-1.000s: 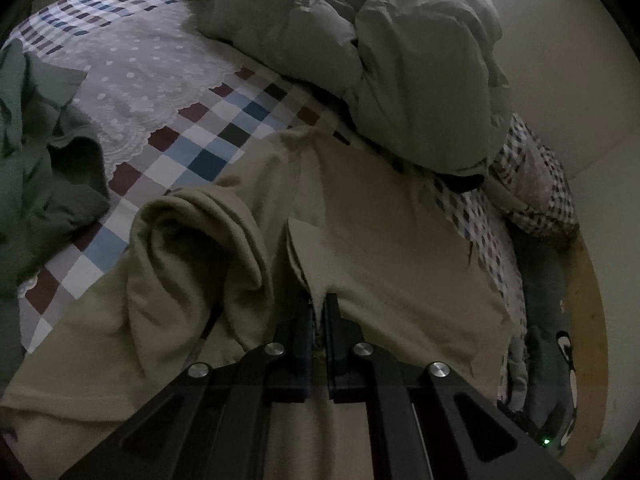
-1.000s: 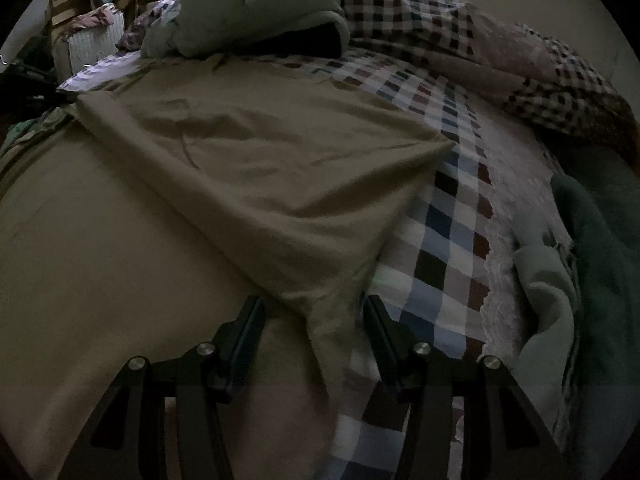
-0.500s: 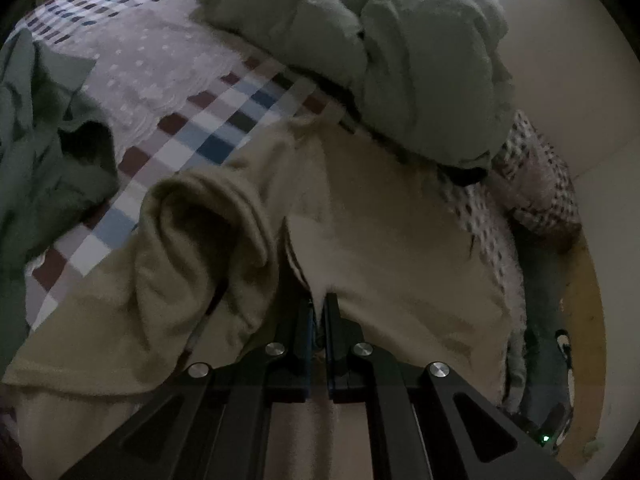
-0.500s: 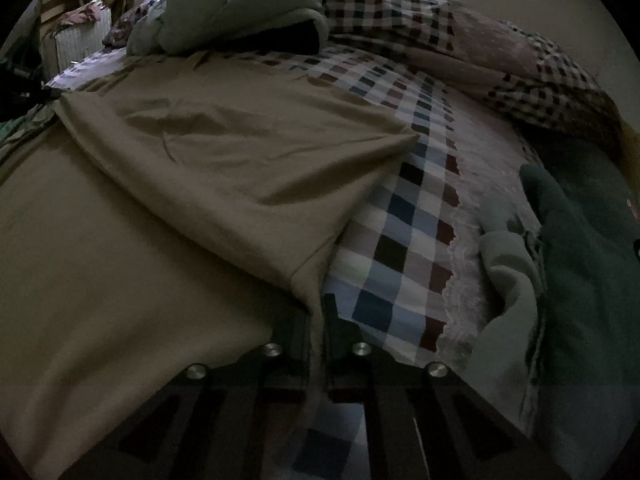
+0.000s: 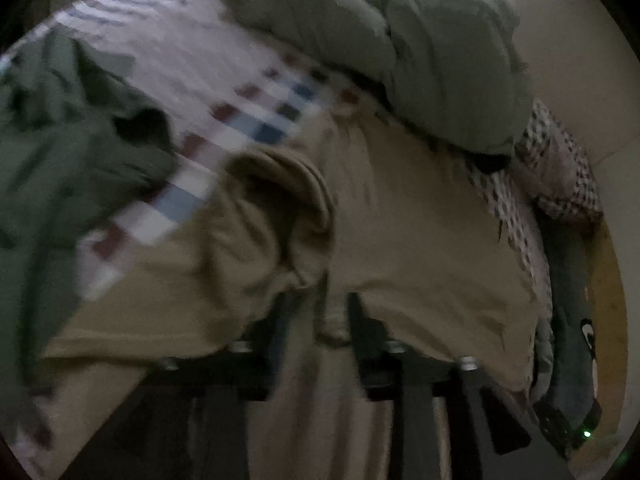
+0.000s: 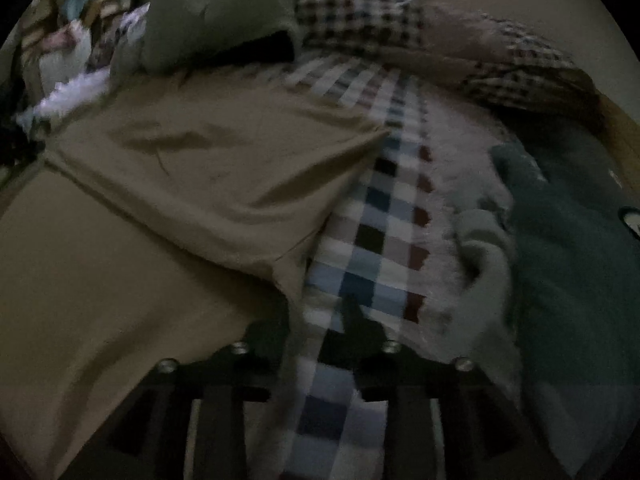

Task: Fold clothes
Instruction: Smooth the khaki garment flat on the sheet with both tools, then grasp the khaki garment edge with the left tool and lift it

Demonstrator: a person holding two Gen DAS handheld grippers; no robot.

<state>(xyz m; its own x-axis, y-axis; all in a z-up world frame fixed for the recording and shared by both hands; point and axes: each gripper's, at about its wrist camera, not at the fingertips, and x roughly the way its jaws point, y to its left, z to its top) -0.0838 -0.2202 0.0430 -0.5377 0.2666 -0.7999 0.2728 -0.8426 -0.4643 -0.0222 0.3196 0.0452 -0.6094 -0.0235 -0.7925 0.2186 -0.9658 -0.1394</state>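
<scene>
The left gripper (image 5: 316,316) has just been opening, and a bunched bit of the tan shirt (image 5: 420,216) sits loose between its jaws. I think it lets go so that this folded part can lie down. The right gripper (image 6: 316,312) has just been opening too. The shirt's thin edge hangs in the gap, close by the left jaw; the blur hides whether it touches.

The tan shirt lies spread on the bed (image 6: 372,216), right in front of both grippers. To the far side rests a puffy green blanket (image 5: 432,40). A dark green cloth (image 5: 60,152) sits on the left.
</scene>
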